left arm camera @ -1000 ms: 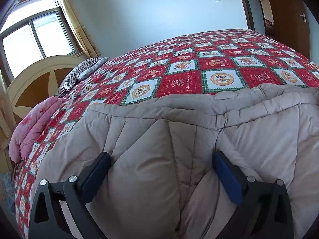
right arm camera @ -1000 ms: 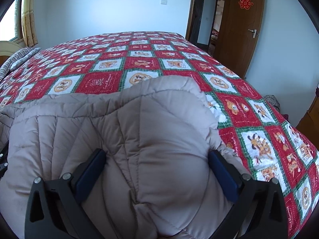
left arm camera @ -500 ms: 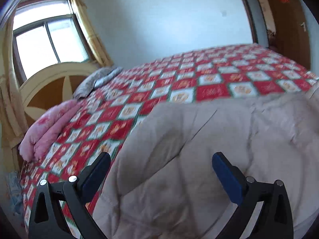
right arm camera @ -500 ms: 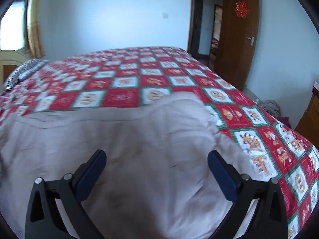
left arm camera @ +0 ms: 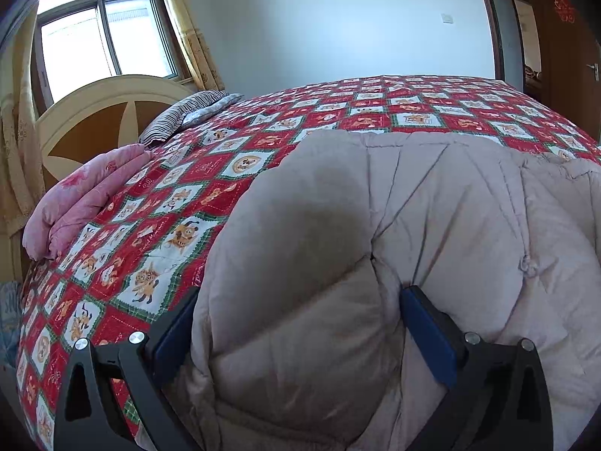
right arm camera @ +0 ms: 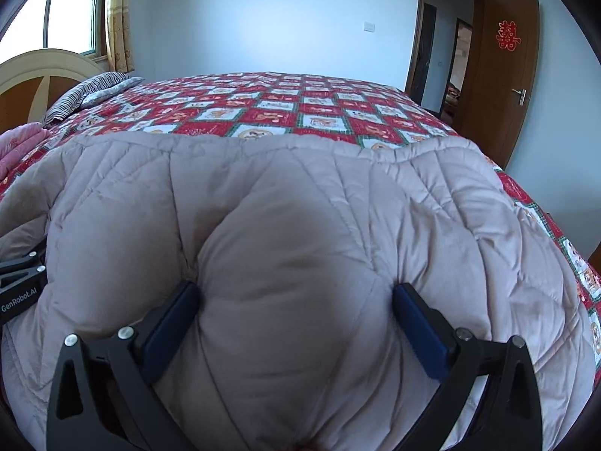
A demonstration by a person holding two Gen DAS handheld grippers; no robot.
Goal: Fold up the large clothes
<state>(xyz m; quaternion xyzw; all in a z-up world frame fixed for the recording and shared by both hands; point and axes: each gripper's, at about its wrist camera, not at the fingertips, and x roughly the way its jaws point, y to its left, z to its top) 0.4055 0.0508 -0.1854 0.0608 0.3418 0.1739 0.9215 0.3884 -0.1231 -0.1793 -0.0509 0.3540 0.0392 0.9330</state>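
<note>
**Both grippers bunched into beige quilted coat on bed**

Surface: large bed with red/white/green patchwork cover carrying cartoon squares. Wooden headboard at the left end, striped pillow against it, folded pink blanket on the bed's near-left part. Window with yellow curtains behind the headboard, pale blue wall, brown door open on the right with a red paper decoration.

Task item: beige quilted coat, puffy, lying on the near part of the bed just in front of both cameras.

Left gripper: fingers set wide, blue pads pressed against a thick bulge of coat fabric that fills the gap. Right gripper: same, wide spread, a fat fold of coat wedged between the 2 pads. Left gripper's black body shows at the left edge of the right wrist view.

Change vs 0.5 s ago: then the frames were motion-blurred, coat spread flatter and lower between the fingers; now sharp, fabric bulges up between both pairs of pads, far edge of coat sits higher in view. Finger spread looks unchanged.

Orientation: coat's long axis runs left-right across both views, so along the bed toward the headboard; its far edge is a straight stitched hem facing the far wall. Which end is collar: cannot tell.
</note>
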